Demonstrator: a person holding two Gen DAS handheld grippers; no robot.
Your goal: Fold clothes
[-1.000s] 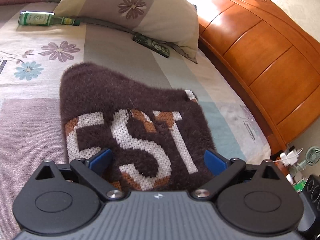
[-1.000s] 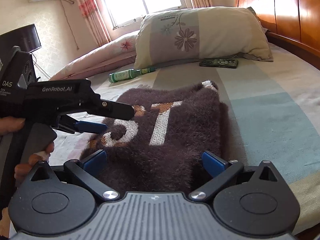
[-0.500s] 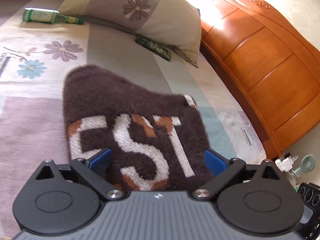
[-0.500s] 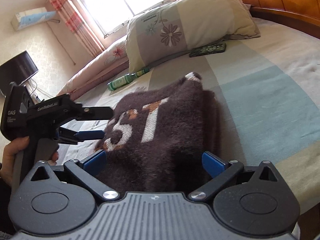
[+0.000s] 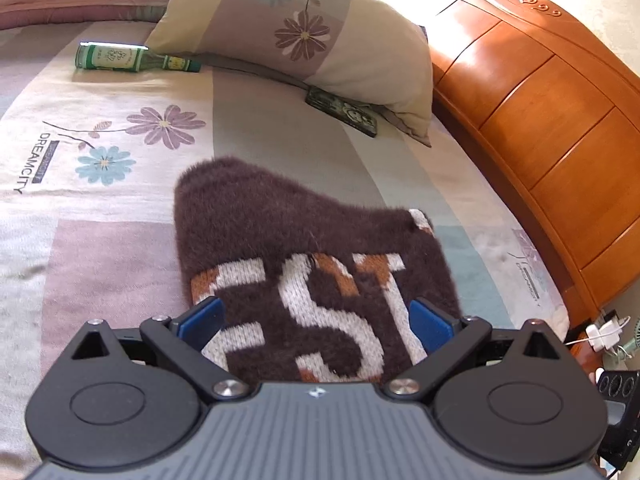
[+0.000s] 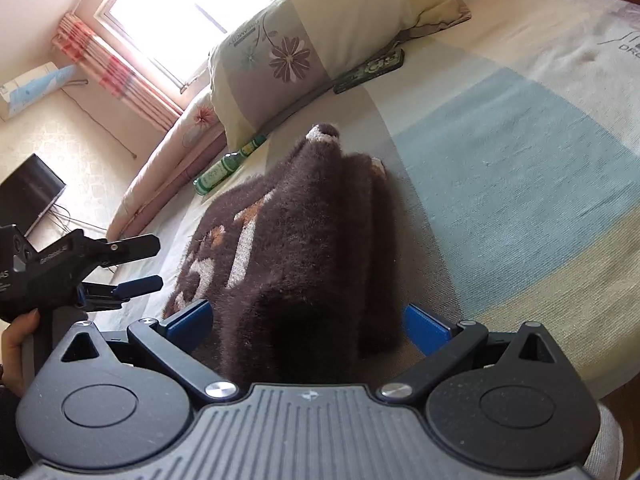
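A folded brown fuzzy sweater [image 5: 304, 248] with large white and orange knitted letters lies on a bed [image 5: 100, 240] covered in a patchwork floral sheet. Seen from the left wrist, the left gripper [image 5: 314, 320] is spread wide open above the near edge of the sweater, its blue pads [image 5: 200, 318] framing the letters and holding nothing. Seen from the right wrist, the right gripper [image 6: 306, 322] is also spread wide, and the near end of the sweater rises as a thick dark bundle between its blue pads [image 6: 426, 326]; whether the pads touch the cloth cannot be told. In that same view the left gripper [image 6: 140, 264] hangs open just left of the sweater, held by a hand [image 6: 14, 344]. Beyond the sweater a floral pillow [image 5: 304, 28] rests at the head of the bed, with a green bottle [image 5: 128, 58] lying to the pillow's left and a dark phone [image 5: 342, 110] tucked against the pillow's lower edge. An orange wooden headboard [image 5: 540, 92] curves to the right of the pillow.
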